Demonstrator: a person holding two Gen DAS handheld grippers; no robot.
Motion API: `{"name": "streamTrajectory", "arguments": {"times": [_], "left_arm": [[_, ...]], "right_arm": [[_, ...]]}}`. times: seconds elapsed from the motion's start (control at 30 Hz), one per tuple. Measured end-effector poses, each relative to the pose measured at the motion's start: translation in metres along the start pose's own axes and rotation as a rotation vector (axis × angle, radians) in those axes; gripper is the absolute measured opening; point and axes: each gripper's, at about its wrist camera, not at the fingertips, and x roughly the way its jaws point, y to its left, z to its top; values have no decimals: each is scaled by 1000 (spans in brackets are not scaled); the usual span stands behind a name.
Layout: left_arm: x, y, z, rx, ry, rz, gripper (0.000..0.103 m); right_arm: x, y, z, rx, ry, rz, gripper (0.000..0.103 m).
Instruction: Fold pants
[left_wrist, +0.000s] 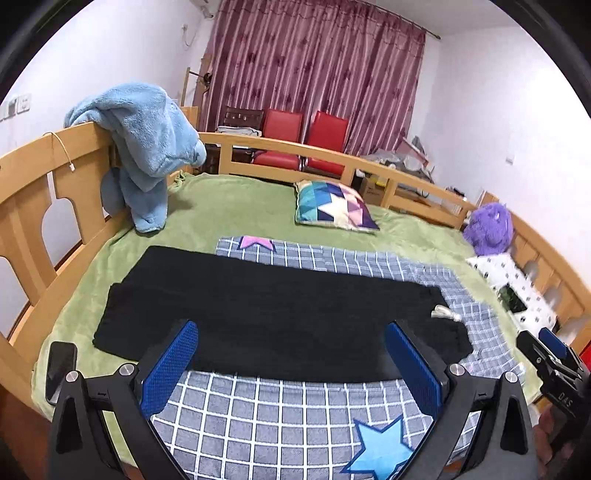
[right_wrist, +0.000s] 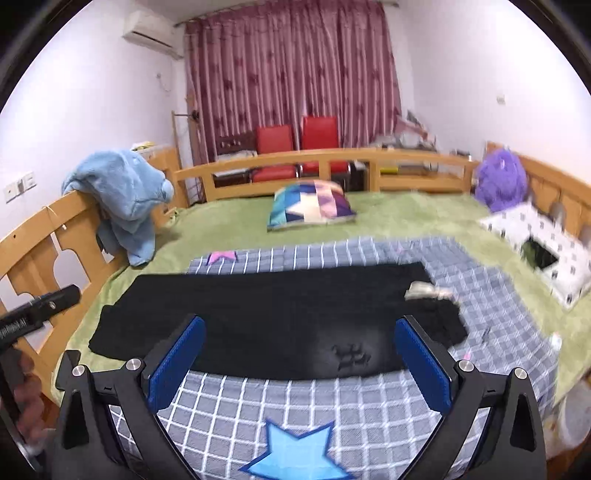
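Note:
Black pants (left_wrist: 266, 314) lie flat as a long strip across a grey checked blanket (left_wrist: 280, 413) on the bed; they also show in the right wrist view (right_wrist: 266, 317). A white drawstring (left_wrist: 445, 314) sticks out at their right end, the waist. My left gripper (left_wrist: 291, 365) is open and empty, its blue pads above the near edge of the pants. My right gripper (right_wrist: 299, 365) is open and empty too, at the same near edge. Each gripper shows at the rim of the other's view, the right one in the left wrist view (left_wrist: 554, 354) and the left one in the right wrist view (right_wrist: 44, 306).
A patchwork pillow (left_wrist: 334, 206), a purple plush toy (left_wrist: 489, 229) and a white patterned box (left_wrist: 517, 291) lie on the green bedspread. A blue fleece (left_wrist: 144, 147) hangs on the wooden bed rail (left_wrist: 33, 206). A phone (left_wrist: 61, 365) lies at the bed's near left corner.

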Motion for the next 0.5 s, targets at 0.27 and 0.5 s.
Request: {"name": "streamTrajectory", "arguments": {"times": [0.27, 0.5], "left_arm": [[59, 39, 9, 23, 77, 47, 102], [141, 118, -50, -113, 202, 58, 99]], "right_arm": [[35, -33, 18, -6, 34, 8, 101], [142, -77, -58, 35, 214, 12, 78]]}}
